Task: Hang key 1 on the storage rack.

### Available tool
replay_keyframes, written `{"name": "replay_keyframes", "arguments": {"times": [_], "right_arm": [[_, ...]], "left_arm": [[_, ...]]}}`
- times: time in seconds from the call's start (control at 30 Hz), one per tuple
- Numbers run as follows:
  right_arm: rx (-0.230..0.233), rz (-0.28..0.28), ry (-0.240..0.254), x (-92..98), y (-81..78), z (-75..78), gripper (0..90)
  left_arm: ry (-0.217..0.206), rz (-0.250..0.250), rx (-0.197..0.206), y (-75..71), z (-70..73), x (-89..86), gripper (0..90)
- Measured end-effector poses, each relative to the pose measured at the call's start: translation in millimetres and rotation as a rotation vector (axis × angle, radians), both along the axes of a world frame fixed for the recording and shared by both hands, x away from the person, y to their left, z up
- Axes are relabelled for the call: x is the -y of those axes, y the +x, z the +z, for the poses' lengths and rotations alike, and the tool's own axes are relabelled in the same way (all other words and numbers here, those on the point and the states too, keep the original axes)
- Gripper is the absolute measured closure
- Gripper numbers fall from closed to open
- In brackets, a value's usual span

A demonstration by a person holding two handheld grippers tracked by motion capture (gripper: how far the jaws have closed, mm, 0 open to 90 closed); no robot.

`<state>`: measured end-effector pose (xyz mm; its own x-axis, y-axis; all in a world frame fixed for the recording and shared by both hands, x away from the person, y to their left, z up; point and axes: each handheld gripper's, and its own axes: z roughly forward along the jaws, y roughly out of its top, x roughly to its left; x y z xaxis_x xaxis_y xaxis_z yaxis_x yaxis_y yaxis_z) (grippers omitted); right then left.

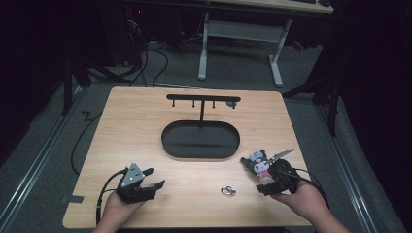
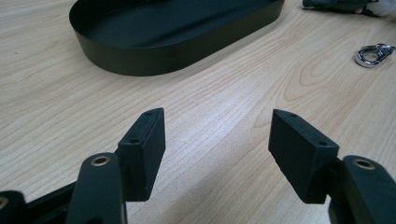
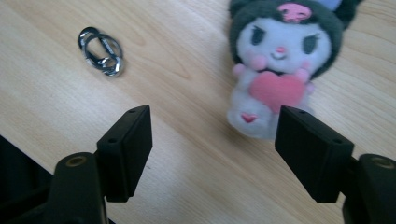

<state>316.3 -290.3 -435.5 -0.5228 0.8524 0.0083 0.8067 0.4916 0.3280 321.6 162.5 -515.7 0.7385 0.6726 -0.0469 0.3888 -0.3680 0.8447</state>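
The plush toy (image 3: 275, 70) lies on its back on the bench (image 1: 145, 126), just ahead of the right tool (image 3: 212, 140) and a little toward its right-hand pad (image 3: 310, 149), which overlaps the toy's foot in the right gripper view. The toy has a dark hood with a pink mark, a white face and a pink heart at its chest; the top of the hood is cut off by the frame. In the high view the plush toy (image 1: 260, 167) is partly covered by the right tool (image 1: 272, 182) and the hand (image 1: 303, 199) behind it, so its lower body is hard to make out, and a thin grey piece sticks out beyond it whose nature cannot be told. The right tool's jaws are spread wide, with bare wood between the pads and no grip on the toy.

To the left of that tool, ahead of its left pad, lies a small metal clasp (image 3: 102, 51), apart from the toy.

The left tool (image 2: 217, 149) is also spread, with nothing between its jaws. Ahead of it sits a black oval tray (image 2: 140, 56), its far rim cut off; the clasp lies off to its right. In the high view a thin post rises from the tray to a crossbar with pegs (image 1: 201, 98), dark and hard to read.
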Motion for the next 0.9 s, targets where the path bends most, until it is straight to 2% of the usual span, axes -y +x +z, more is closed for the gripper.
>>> {"name": "replay_keyframes", "arguments": {"times": [0.17, 0.47, 0.8, 0.9], "right_arm": [[0.011, -0.024, -0.036, 10.6, 7.8, 2.7, 23.0], [-0.017, -0.05, -0.046, 19.8, 17.6, 1.3, 22.1], [-0.039, -0.036, -0.064, 15.0, 23.9, -1.8, 22.2], [-0.052, -0.039, -0.069, 12.7, 28.3, -9.7, 22.6]], "left_arm": [[0.003, -0.004, -0.002, 0.1, -0.4, 0.5, 37.1], [0.003, -0.004, 0.0, 0.3, -0.4, 0.1, 37.1], [0.004, -0.008, -0.001, 0.6, -0.7, 0.2, 37.1], [0.005, -0.01, -0.001, 0.7, -0.7, 0.2, 37.0]]}}
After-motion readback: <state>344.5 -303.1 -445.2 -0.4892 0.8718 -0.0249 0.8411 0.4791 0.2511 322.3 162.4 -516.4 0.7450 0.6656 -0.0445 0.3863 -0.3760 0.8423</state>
